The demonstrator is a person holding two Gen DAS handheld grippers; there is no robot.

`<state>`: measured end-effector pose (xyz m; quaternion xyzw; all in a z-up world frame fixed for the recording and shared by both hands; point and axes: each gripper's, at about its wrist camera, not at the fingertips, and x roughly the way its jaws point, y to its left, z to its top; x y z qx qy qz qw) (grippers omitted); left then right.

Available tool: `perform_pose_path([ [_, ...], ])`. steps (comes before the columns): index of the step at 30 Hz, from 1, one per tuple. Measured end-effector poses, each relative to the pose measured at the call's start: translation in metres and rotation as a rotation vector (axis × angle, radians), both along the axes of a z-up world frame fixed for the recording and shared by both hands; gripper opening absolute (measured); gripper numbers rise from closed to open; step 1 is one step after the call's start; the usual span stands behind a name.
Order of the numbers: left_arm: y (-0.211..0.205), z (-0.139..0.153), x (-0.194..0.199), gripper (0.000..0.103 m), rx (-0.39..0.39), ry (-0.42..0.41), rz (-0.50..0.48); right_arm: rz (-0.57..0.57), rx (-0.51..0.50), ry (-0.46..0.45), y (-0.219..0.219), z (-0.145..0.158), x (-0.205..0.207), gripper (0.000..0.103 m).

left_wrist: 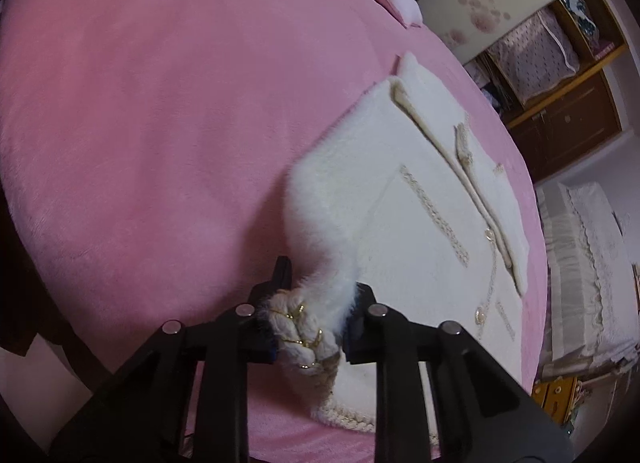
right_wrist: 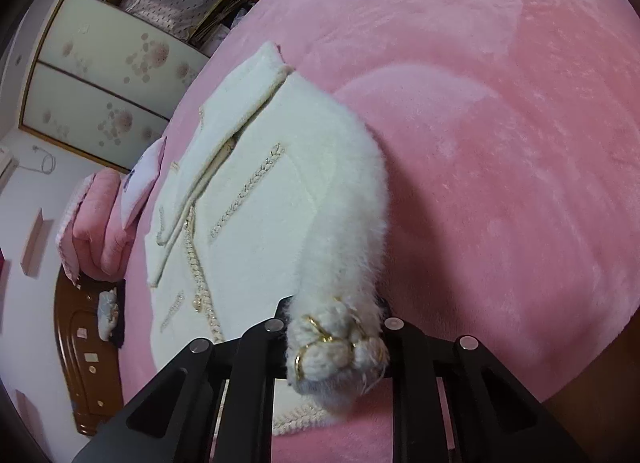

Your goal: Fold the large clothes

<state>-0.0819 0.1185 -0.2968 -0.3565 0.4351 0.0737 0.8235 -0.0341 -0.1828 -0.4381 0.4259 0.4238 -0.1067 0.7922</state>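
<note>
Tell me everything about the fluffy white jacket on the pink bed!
The white jacket looks soft and furry, with braided cream trim, gold threads and pearly buttons down its front. It lies flat, front up, on the pink blanket. Both sleeves run down its sides. The left gripper is shut on one braided cuff, and the right gripper is shut on the other cuff.

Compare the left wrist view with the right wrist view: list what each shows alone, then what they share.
Only the left wrist view: the left gripper shut on one fluffy cuff, and a pale lace-edged cloth beside the bed.

Only the right wrist view: the right gripper shut on the other cuff, plus a wooden headboard and a rolled pink quilt.

Both: the white jacket lying on the pink blanket, and the floral wardrobe doors.
</note>
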Motion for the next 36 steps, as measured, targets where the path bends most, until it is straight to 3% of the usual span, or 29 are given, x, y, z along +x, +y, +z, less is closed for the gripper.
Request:
perform_pose_path([
  [3, -0.006, 0.023, 0.001, 0.015, -0.006, -0.028, -0.021, -0.052, 0.129, -0.022, -0.002, 0.009, -0.013, 0.012],
  [7, -0.01, 0.054, 0.002, 0.014, -0.094, -0.109, -0.018, -0.071, 0.256, -0.077, -0.003, 0.034, -0.003, 0.011],
  [13, -0.012, 0.098, 0.044, 0.013, -0.19, -0.175, 0.056, 0.02, 0.253, -0.131, 0.007, 0.085, 0.054, 0.011],
  [22, -0.015, 0.193, 0.16, 0.012, -0.15, -0.301, 0.057, -0.032, 0.273, -0.315, -0.02, 0.172, 0.157, 0.011],
  [26, -0.01, 0.219, 0.225, 0.012, -0.183, -0.355, 0.047, -0.057, 0.249, -0.374, -0.037, 0.195, 0.209, 0.011],
  [31, -0.024, 0.24, 0.322, 0.012, -0.038, -0.362, -0.02, -0.091, 0.182, -0.378, -0.055, 0.209, 0.266, 0.011],
  [34, -0.031, 0.239, 0.378, 0.012, 0.0, -0.346, -0.018, -0.114, 0.15, -0.362, -0.065, 0.211, 0.306, 0.011],
  [36, -0.041, 0.228, 0.412, 0.012, 0.097, -0.315, -0.026, -0.119, 0.102, -0.325, -0.071, 0.208, 0.338, 0.011],
])
